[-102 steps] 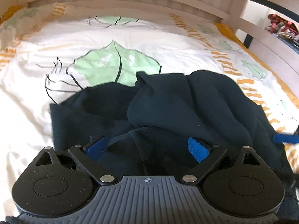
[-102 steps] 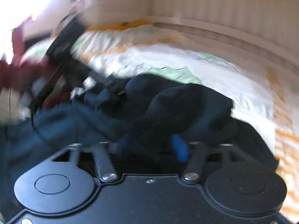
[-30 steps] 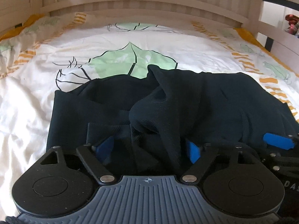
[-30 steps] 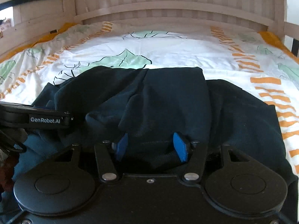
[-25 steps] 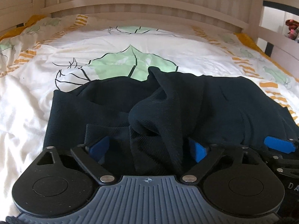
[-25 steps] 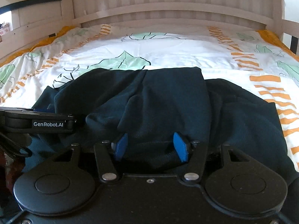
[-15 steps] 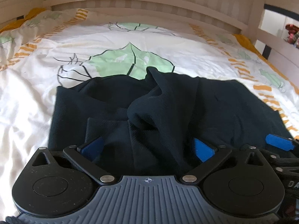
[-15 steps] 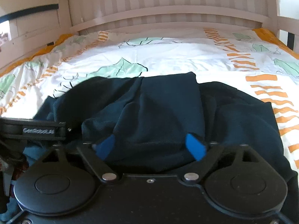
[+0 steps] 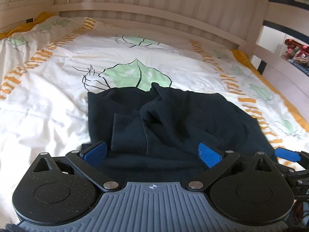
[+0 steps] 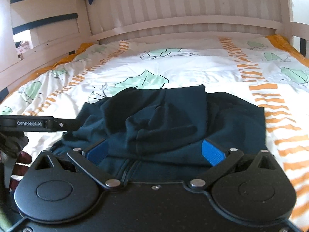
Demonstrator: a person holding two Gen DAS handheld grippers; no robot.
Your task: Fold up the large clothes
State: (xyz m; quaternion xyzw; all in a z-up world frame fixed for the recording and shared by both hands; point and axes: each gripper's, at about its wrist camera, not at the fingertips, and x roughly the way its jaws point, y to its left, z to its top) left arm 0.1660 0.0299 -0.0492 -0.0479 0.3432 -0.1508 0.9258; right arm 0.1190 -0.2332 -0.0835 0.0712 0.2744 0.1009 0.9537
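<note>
Both my claws are wide open, left claw point(image 9: 152, 152) and right claw point(image 10: 155, 151), holding nothing. The sweater point(image 9: 173, 116) sits rumpled on the bed point(image 9: 48, 96), half bunched. I judge the folding barely begun, with flattening and every fold left.

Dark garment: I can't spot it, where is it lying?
In both wrist views the dark garment lies bunched on the leaf-print duvet, just ahead of both open grippers.

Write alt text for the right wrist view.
A rumpled dark navy garment lies on a leaf-print duvet, with the right tongs open just above its near edge. The left tongs reach in from the left; a slatted headboard stands behind.
</note>
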